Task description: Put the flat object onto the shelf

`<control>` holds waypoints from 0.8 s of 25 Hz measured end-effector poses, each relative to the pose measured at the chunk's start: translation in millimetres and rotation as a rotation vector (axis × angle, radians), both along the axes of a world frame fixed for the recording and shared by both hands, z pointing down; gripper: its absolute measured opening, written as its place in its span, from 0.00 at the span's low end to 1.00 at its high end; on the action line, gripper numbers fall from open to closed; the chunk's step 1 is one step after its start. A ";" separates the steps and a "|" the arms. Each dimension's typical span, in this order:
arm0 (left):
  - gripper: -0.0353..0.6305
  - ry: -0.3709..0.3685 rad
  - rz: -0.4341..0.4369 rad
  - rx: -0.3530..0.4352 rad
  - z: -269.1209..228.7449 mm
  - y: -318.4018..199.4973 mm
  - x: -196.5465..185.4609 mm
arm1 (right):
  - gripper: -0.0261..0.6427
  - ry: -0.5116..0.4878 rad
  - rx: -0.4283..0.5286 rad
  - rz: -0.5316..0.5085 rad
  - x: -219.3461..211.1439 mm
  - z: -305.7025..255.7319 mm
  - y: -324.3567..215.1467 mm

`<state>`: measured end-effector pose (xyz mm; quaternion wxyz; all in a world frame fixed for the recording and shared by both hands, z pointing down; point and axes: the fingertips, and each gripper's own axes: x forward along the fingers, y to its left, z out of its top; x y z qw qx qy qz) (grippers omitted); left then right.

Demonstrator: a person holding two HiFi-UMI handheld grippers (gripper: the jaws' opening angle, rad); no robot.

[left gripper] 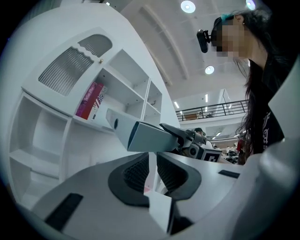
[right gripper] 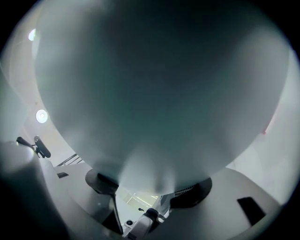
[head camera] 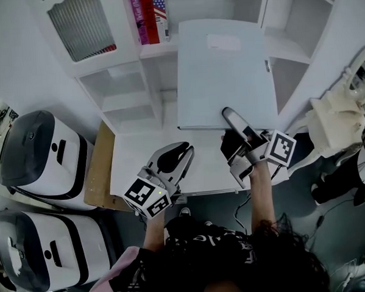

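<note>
The flat object is a pale grey folder [head camera: 224, 73], held up level in front of the white shelf unit [head camera: 124, 84]. My right gripper [head camera: 231, 118] is shut on the middle of its near edge. In the right gripper view the folder [right gripper: 159, 84] fills nearly the whole frame, pinched at the right gripper [right gripper: 150, 186]. From the left gripper view the folder [left gripper: 140, 135] is seen edge-on, with the right gripper [left gripper: 187, 138] clamped on it. My left gripper [head camera: 181, 153] hovers low over the white table [head camera: 134, 163], shut and empty; its jaws [left gripper: 152, 169] almost meet.
Red books [head camera: 148, 16] stand in an upper shelf compartment, also seen as red books [left gripper: 89, 101]. Two white-and-black appliances [head camera: 39, 153] [head camera: 39, 256] sit at the left. A wooden board [head camera: 98, 171] edges the table. A cream object [head camera: 335, 121] lies at the right.
</note>
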<state>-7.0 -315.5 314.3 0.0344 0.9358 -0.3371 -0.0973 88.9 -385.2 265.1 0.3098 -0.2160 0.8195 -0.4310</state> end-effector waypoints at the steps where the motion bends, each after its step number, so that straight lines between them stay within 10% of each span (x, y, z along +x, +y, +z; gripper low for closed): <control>1: 0.15 0.003 0.003 0.000 -0.4 -1.6 -0.4 | 0.50 0.000 -0.009 0.000 -1.2 2.3 -0.4; 20: 0.15 0.000 0.003 0.032 -3.9 -35.5 -34.6 | 0.50 -0.092 -0.141 -0.010 -4.8 -2.9 -91.1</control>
